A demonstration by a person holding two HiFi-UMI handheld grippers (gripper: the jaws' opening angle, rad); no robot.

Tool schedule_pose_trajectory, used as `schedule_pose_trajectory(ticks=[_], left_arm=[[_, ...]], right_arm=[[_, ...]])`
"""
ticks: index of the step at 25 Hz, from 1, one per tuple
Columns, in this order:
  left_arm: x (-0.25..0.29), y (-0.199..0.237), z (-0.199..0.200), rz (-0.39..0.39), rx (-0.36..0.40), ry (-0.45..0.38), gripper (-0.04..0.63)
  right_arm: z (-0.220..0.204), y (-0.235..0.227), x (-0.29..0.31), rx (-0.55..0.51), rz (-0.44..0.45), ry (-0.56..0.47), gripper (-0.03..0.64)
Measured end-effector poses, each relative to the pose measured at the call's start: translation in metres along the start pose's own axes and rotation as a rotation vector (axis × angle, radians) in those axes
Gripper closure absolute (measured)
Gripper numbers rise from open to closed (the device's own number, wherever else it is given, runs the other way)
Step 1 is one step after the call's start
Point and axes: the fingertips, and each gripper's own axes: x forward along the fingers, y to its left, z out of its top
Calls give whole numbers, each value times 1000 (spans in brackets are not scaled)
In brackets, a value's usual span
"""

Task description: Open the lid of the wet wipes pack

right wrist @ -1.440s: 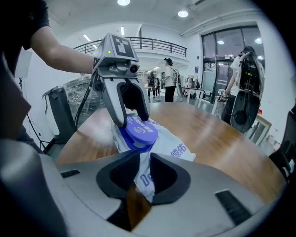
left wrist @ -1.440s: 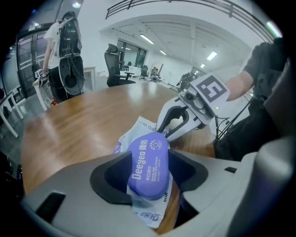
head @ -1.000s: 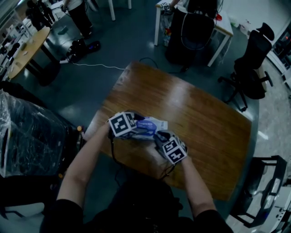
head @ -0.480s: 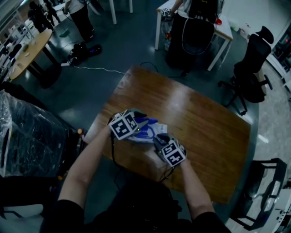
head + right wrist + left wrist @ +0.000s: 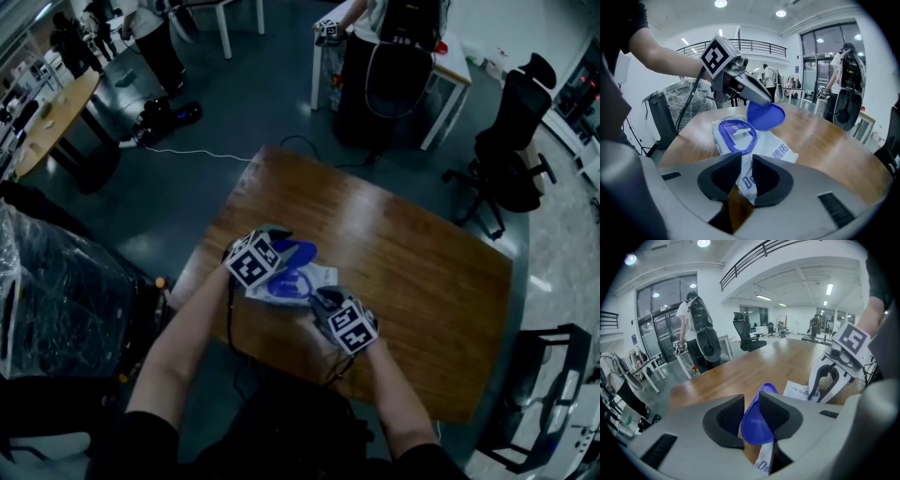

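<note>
The white wet wipes pack [image 5: 314, 277] lies on the wooden table [image 5: 422, 272] near its front left corner. Its blue lid [image 5: 765, 116] stands flipped up off the blue rim [image 5: 737, 136], with the opening exposed. My left gripper [image 5: 751, 416] is shut on that blue lid [image 5: 759, 420], though its jaws have just been opening a little with the lid still between them. My right gripper [image 5: 746, 178] is shut on the pack's near edge [image 5: 745, 180] and pins it down. In the head view the left gripper [image 5: 281, 246] is at the pack's far left and the right gripper [image 5: 319, 298] at its near side.
A plastic-wrapped bulk [image 5: 56, 291] stands left of the table. Black office chairs [image 5: 511, 150] are at the far right. A person with a backpack [image 5: 394, 56] stands by a white desk [image 5: 450, 70] beyond the table. A cable [image 5: 197, 150] runs over the floor.
The left gripper has closed on the lid and swung it up and away from the pack. The right gripper has kept still on the pack's edge.
</note>
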Motion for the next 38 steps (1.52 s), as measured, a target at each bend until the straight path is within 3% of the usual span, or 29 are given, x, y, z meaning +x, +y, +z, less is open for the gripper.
schedule_pose_trajectory(ticks=[4, 10, 17, 24, 26, 32, 38], left_arm=[[5, 10, -10, 56, -32, 19, 483], [-6, 18, -4, 99, -54, -11, 396], [-39, 35, 6, 176, -95, -69, 383], [-68, 20, 11, 190, -137, -108, 391], [-74, 13, 12, 203, -151, -127, 409], [-104, -12, 19, 265, -197, -221, 554], [-139, -47, 30, 263, -259, -302, 589]], right_arm=[[-2, 1, 0, 0, 2, 0, 534], [-1, -1, 0, -2, 0, 0, 532], [-1, -4, 1, -2, -28, 19, 532], [17, -16, -23, 25, -145, -43, 581], [28, -17, -34, 49, -163, -88, 589], [69, -11, -68, 115, -191, -249, 604], [115, 11, -107, 90, -209, -390, 606]])
